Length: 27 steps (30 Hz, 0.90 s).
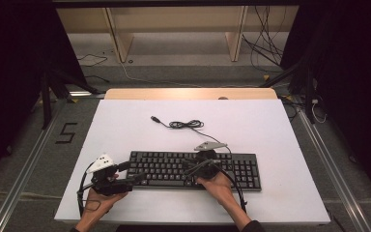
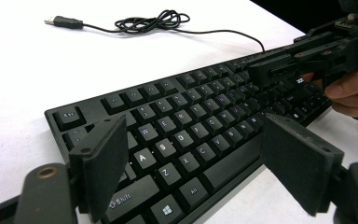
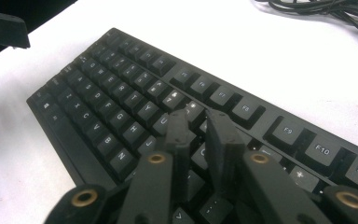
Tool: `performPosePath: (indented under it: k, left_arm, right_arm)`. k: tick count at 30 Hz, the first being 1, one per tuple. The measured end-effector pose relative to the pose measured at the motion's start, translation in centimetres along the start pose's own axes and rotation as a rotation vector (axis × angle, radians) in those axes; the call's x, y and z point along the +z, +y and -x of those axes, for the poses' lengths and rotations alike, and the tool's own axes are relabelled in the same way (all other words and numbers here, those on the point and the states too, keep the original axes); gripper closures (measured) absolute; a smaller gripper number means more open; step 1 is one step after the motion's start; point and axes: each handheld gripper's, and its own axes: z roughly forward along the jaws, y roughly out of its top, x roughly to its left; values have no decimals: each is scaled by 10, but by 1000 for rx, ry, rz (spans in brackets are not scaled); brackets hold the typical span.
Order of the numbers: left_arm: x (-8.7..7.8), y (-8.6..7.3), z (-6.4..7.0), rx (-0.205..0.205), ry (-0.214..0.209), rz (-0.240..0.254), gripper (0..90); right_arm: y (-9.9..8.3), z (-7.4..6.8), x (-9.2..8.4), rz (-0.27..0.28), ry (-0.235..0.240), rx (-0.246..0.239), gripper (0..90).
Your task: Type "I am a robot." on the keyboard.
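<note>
White desk [image 1: 125, 125] first, and across it the black keyboard [image 1: 174, 166], long axis running side to side in front of both hands. Its cable [image 1: 186, 124] lies coiled beyond, well past either tool. Left tool [image 1: 125, 173] sits at the keyboard's left end, jaws spread wide with the Shift-to-spacebar corner framed between them, and looks clear of the keys. Right tool [image 1: 193, 166] is over the middle rows, jaws drawn nearly together with a slim gap, tips right down by the keycaps just ahead. That one's closer; my guess, it presses a key.
</note>
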Motion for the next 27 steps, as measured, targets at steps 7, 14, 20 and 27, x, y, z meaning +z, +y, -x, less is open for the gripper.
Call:
performPosePath:
  k: [7,14,20,27]
  left_arm:
    - [0,0,0,1,-3,-1,230]
    - [1,0,-1,0,-3,-4,230]
    - [3,1,-1,0,-7,-12,230]
    - [7,3,-1,-2,-14,-21,232]
  right_arm:
    - [0,-1,-2,3,10,-3,640]
    - [0,-6,-5,5,30,-12,496]
    - [-1,-8,-10,18,40,-25,448]
    - [-5,-9,-18,35,47,-28,417]
